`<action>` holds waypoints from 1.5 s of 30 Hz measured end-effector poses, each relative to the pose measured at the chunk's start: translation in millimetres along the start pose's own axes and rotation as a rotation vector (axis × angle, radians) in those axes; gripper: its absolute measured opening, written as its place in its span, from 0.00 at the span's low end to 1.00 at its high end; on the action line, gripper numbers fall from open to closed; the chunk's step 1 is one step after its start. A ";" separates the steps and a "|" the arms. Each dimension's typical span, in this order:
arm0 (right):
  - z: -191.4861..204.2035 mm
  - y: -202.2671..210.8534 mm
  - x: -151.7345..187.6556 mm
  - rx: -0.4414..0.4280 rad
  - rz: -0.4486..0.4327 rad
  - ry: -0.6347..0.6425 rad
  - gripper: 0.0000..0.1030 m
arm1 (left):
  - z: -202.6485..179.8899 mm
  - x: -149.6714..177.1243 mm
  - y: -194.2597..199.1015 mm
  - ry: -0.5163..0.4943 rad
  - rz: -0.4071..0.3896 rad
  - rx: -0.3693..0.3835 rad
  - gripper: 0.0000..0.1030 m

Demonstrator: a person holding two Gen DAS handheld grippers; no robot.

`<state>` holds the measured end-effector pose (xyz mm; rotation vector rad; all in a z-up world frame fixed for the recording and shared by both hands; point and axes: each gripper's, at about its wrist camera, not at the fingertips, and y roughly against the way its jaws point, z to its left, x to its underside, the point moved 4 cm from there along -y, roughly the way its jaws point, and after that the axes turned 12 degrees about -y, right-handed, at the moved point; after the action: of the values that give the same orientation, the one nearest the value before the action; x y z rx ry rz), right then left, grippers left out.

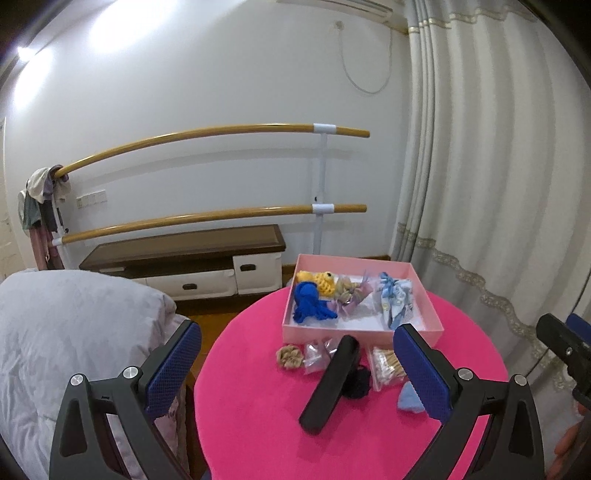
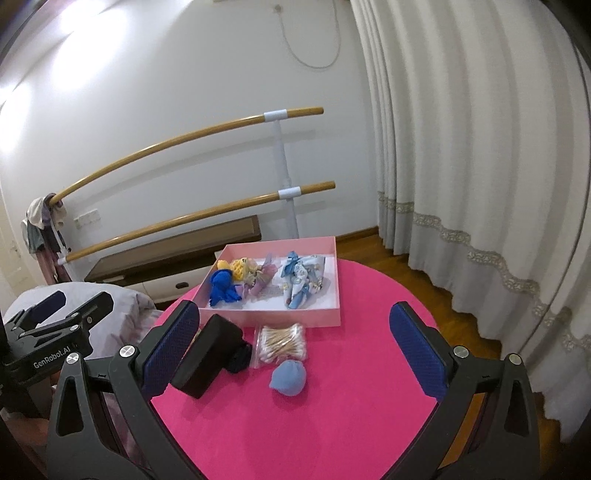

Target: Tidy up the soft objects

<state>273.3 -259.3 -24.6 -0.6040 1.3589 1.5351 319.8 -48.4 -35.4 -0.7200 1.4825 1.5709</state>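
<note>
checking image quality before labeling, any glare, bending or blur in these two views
Left wrist view: strong glare on the wall at upper left, the wooden bars bow from fisheye bending, dark corners. Right wrist view: the same wall glare, the curtain curves at the edge; the pink box stays sharp in both.

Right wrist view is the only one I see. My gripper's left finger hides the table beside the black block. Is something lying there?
Observer: Yes. The left wrist view shows a beige crochet flower on the pink table, left of the black block.
Operator: Is it alone there?
Observer: No. A small clear packet lies between the flower and the block.
Operator: Where does the left gripper point?
Observer: The left gripper is open and empty, and it faces the front wall of the pink box.
</note>
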 end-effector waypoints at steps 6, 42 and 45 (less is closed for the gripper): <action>3.9 4.8 6.0 -0.015 0.005 0.004 1.00 | 5.0 0.5 15.4 0.003 -0.001 -0.011 1.00; -42.4 -108.6 79.3 0.100 0.299 0.002 1.00 | -16.3 55.1 -106.9 -0.096 0.237 0.083 1.00; -45.3 -124.8 89.2 0.101 0.340 0.002 1.00 | -25.4 63.9 -134.4 -0.114 0.276 0.104 0.99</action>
<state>336.3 -283.0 -169.7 -0.3221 1.5907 1.7193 401.6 -68.2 -160.7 -0.3709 1.6169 1.6934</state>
